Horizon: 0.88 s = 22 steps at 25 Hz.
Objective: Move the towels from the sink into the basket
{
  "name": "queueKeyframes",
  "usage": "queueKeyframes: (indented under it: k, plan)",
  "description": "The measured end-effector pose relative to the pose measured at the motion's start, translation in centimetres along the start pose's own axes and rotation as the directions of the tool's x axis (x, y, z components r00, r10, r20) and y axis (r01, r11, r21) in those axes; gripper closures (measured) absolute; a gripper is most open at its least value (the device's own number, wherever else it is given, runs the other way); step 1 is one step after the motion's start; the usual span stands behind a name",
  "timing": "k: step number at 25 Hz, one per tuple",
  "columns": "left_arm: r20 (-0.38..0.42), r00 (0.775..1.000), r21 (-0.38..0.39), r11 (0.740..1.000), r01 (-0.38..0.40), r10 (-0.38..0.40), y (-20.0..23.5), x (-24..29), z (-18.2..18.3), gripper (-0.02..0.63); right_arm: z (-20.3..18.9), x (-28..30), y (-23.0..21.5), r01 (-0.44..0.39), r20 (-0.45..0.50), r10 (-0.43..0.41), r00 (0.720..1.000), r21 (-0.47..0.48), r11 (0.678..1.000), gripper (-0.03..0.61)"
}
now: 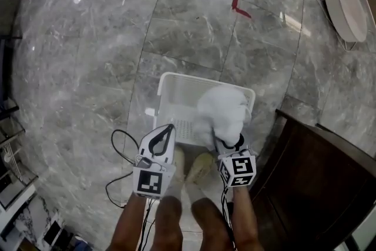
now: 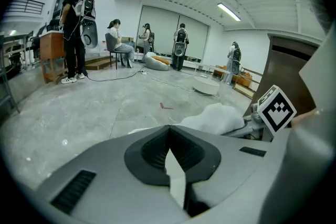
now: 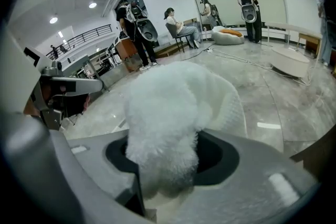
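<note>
Two tongs hang over a white basket (image 1: 171,86) that stands on the grey marble floor (image 1: 88,56). The towel (image 1: 223,110) is white and fluffy, bunched into a thick, rounded wad with a deep pile. In the right gripper view a looser fold with a finer weave shows behind the wad. The towel is over the basket's right half, by the near corner; whether it touches the bottom cannot be told. The right tongs (image 3: 164,149) pinch the wad's lower end, which fills the hollow between the jaws. The left tongs (image 2: 169,132) are pressed together at the tips with nothing gripped, near the towel over the basket's near rim. Each pair carries a cube (image 1: 238,168) printed with black-and-white square code patterns. The basket's walls are a fine mesh of slots.
</note>
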<state>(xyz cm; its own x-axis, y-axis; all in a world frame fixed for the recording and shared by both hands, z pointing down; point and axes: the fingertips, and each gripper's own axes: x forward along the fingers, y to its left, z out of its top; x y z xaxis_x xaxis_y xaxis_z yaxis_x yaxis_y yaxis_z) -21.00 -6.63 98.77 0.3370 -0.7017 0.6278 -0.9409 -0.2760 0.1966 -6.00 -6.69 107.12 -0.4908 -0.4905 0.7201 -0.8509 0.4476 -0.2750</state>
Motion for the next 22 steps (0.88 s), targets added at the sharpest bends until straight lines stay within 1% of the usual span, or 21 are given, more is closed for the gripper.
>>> queueKeyframes:
  k: [1, 3, 5, 10, 15, 18, 22]
  plan:
    - [-0.001, 1.0, -0.002, 1.0, 0.0, 0.0, 0.1, 0.1, 0.0, 0.604, -0.3, 0.3, -0.1, -0.001, -0.013, 0.001, 1.0, 0.016, 1.0, 0.327]
    - [-0.002, 1.0, -0.003, 1.0, -0.001, 0.001, 0.3, 0.3, 0.1, 0.604, -0.8, 0.8, -0.1, -0.01, -0.04, 0.011, 0.999, 0.028, 1.0, 0.215]
    - [0.002, 1.0, 0.003, 1.0, -0.001, 0.001, 0.4, 0.3, 0.3, 0.604, -1.2, 1.1, 0.0, -0.021, -0.053, 0.022, 0.998, 0.02, 1.0, 0.187]
    - [-0.002, 1.0, 0.018, 1.0, 0.004, -0.003, 0.5, 0.3, 0.4, 0.604, -0.9, 1.0, 0.0, -0.015, -0.042, 0.016, 0.999, 0.017, 1.0, 0.183]
    - [0.004, 1.0, 0.026, 1.0, 0.009, -0.009, 0.1, -0.4, 1.3, 0.604, 0.5, 0.0, 0.3, -0.008, -0.015, 0.009, 1.0, 0.013, 1.0, 0.183]
    - [0.013, 1.0, 0.03, 0.999, 0.012, -0.012, -0.3, -1.2, 2.7, 0.604, 2.0, -1.1, 0.7, -0.011, 0.001, 0.011, 1.0, 0.006, 1.0, 0.183]
    - [0.041, 0.999, 0.041, 0.999, 0.014, -0.016, -0.7, -2.7, 5.8, 0.604, 4.9, -3.1, 1.7, -0.019, 0.02, 0.019, 1.0, -0.008, 1.0, 0.184]
